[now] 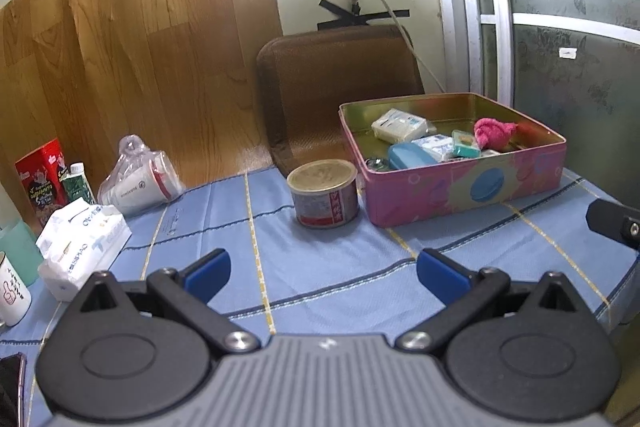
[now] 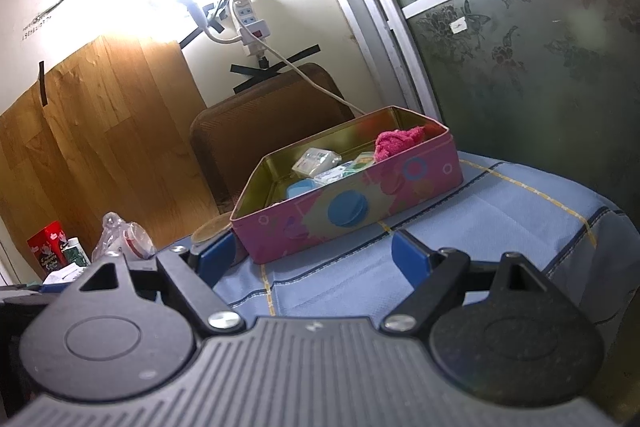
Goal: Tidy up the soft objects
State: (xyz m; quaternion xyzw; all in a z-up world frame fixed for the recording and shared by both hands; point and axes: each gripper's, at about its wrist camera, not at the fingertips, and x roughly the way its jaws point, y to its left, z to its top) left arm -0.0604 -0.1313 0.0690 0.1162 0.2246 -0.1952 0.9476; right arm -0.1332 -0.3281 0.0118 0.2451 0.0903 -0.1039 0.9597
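Observation:
A pink tin box (image 1: 460, 187) (image 2: 360, 203) stands open on the blue tablecloth. Inside it lie a crumpled pink cloth (image 1: 494, 131) (image 2: 396, 142), white tissue packs (image 1: 400, 125) (image 2: 316, 161), a blue case (image 1: 410, 155) and small green packets (image 1: 466, 143). A white tissue pack (image 1: 80, 247) lies at the table's left. My left gripper (image 1: 322, 273) hovers open and empty over the cloth, in front of the box. My right gripper (image 2: 310, 259) is open and empty too, just short of the box's front wall. Its black finger (image 1: 614, 223) shows at the left wrist view's right edge.
A round food can (image 1: 324, 195) stands just left of the box. Bagged paper cups (image 1: 140, 183), a red carton (image 1: 40, 179), a green bottle (image 1: 78, 183) and a mug (image 1: 12, 291) crowd the left side. A brown cushion (image 1: 336, 87) leans behind; the table drops off at the right.

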